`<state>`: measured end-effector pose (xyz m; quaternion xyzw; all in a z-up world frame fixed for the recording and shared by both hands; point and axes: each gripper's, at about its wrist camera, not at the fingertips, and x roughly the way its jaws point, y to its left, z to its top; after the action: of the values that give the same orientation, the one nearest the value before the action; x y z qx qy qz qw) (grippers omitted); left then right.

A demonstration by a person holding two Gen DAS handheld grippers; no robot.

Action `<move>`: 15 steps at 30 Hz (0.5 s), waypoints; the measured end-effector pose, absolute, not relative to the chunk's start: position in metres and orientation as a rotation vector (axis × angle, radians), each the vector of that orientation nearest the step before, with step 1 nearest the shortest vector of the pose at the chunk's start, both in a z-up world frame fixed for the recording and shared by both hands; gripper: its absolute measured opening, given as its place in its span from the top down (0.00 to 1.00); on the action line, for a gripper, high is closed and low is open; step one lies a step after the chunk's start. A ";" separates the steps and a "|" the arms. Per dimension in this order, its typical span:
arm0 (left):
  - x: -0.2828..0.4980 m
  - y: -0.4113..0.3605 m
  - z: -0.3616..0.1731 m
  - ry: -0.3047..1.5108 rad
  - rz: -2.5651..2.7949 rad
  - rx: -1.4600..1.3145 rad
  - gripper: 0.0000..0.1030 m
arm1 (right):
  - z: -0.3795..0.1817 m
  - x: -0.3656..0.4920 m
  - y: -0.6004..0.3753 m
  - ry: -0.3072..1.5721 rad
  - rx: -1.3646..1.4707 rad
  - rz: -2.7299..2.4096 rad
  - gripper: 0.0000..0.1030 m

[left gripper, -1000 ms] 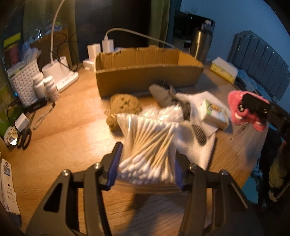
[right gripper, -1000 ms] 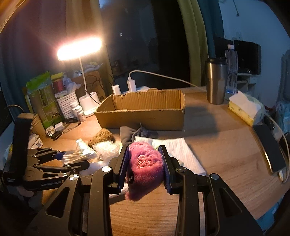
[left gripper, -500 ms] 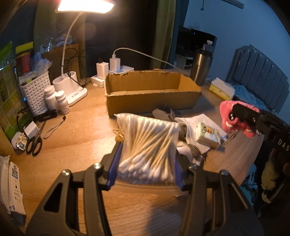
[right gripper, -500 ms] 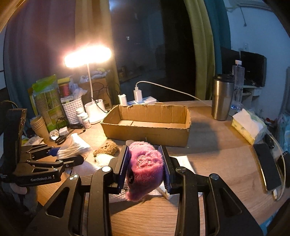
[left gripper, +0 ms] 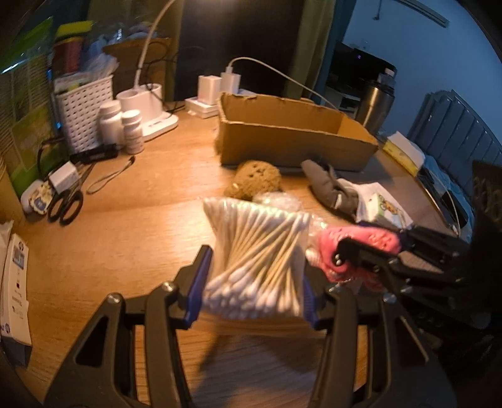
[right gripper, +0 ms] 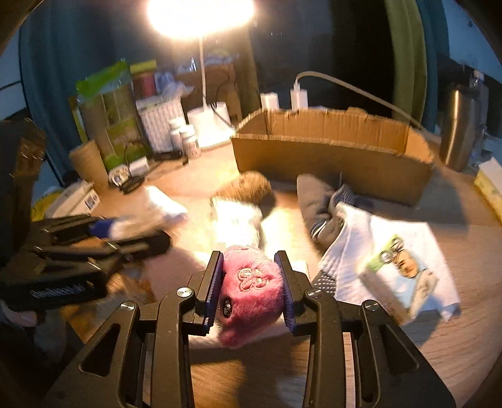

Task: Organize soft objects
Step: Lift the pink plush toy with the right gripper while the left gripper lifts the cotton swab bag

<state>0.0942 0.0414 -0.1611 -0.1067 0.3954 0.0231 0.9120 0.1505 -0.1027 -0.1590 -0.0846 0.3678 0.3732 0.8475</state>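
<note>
My left gripper (left gripper: 255,282) is shut on a clear bag of cotton swabs (left gripper: 260,257) and holds it above the wooden table. My right gripper (right gripper: 252,282) is shut on a pink plush toy (right gripper: 251,288); it shows close at the right in the left wrist view (left gripper: 354,251). An open cardboard box (left gripper: 295,138) stands further back on the table. In front of it lie a brown sponge (left gripper: 257,179), a grey sock (left gripper: 329,185), a white cloth (right gripper: 392,251) and a tissue pack (right gripper: 398,270).
A lit desk lamp (right gripper: 200,18), white basket (left gripper: 83,110), pill bottles (left gripper: 120,124) and scissors (left gripper: 64,204) crowd the table's left. A steel tumbler (right gripper: 459,125) and tissue box (left gripper: 404,150) stand at the right. Chargers (left gripper: 216,89) sit behind the box.
Both grippers have dropped lower and come closer together. The left gripper with the swabs swung left; the right one with the plush now sits right beside it.
</note>
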 end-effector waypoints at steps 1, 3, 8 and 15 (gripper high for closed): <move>0.093 0.045 -0.162 0.814 0.052 -0.227 0.50 | -0.164 0.152 -0.101 0.792 -0.186 0.777 0.66; 0.091 0.052 -0.163 0.809 0.061 -0.237 0.50 | -0.171 0.156 -0.101 0.815 -0.189 0.754 0.66; 0.088 0.065 -0.158 0.789 0.074 -0.252 0.50 | -0.171 0.157 -0.100 0.818 -0.209 0.738 0.66; 0.097 0.069 -0.138 0.735 0.072 -0.243 0.50 | -0.145 0.158 -0.108 0.748 -0.192 0.720 0.67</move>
<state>0.0970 0.0688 -0.1383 -0.1185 0.3583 0.0349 0.9254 0.1584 -0.1083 -0.1448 -0.0914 0.3567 0.3435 0.8640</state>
